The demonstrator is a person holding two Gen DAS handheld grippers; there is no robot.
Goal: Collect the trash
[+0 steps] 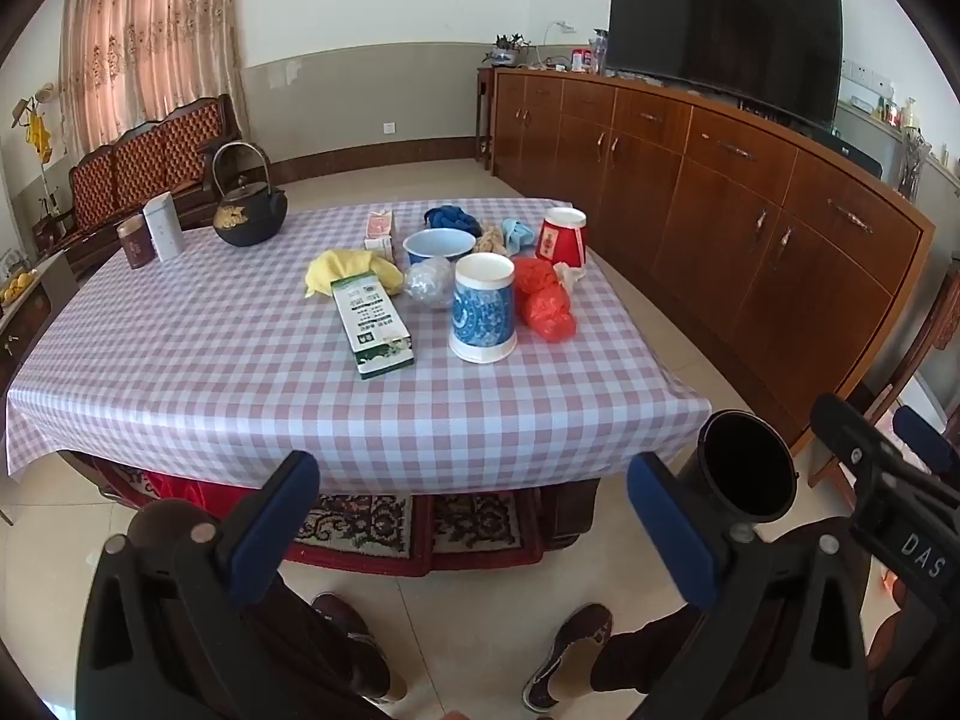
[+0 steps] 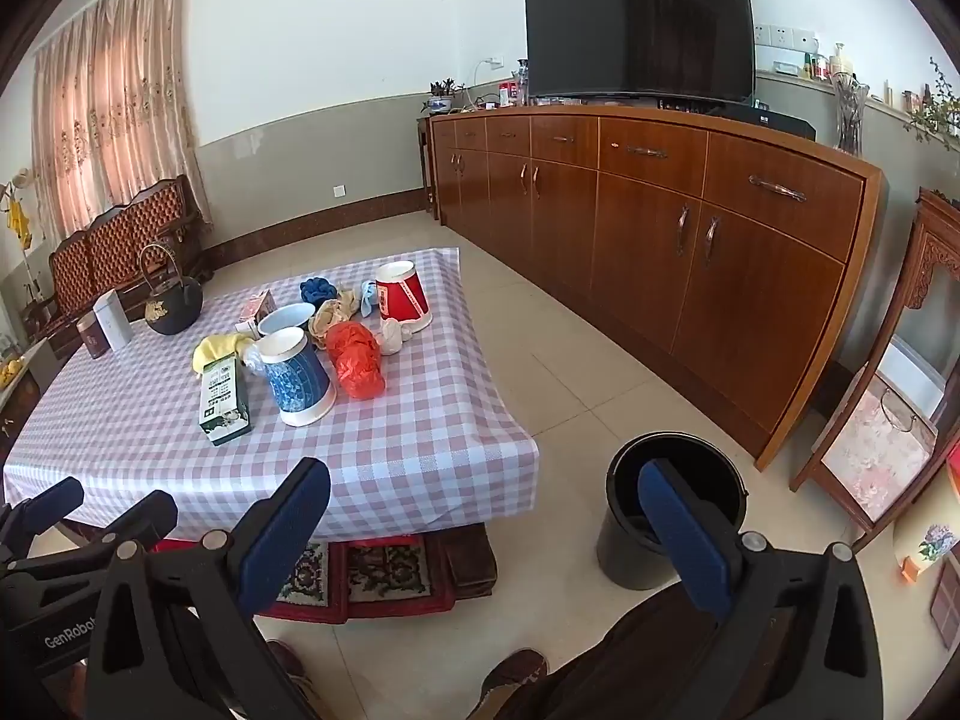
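Observation:
On the checked tablecloth [image 1: 210,360] [image 2: 420,420] lies a cluster of litter: a crumpled red plastic bag [image 1: 543,300] [image 2: 355,360], a green and white carton [image 1: 372,324] [image 2: 223,399], a yellow wad [image 1: 348,270] [image 2: 216,348], a clear crumpled wrapper [image 1: 429,282], blue, beige and light blue scraps [image 1: 450,217] [image 2: 315,289]. A black bin [image 1: 747,468] [image 2: 675,510] stands on the floor right of the table. My left gripper [image 1: 474,522] and right gripper [image 2: 486,534] both hang open, empty, short of the table's near edge.
A blue patterned cup [image 1: 483,309] [image 2: 297,375], a red cup [image 1: 562,237] [image 2: 403,299], a blue bowl [image 1: 438,249], an iron kettle [image 1: 249,213] [image 2: 174,303] and tins [image 1: 153,234] share the table. A long wooden sideboard [image 1: 720,192] [image 2: 690,252] runs along the right. A person's shoes [image 1: 564,654] are below.

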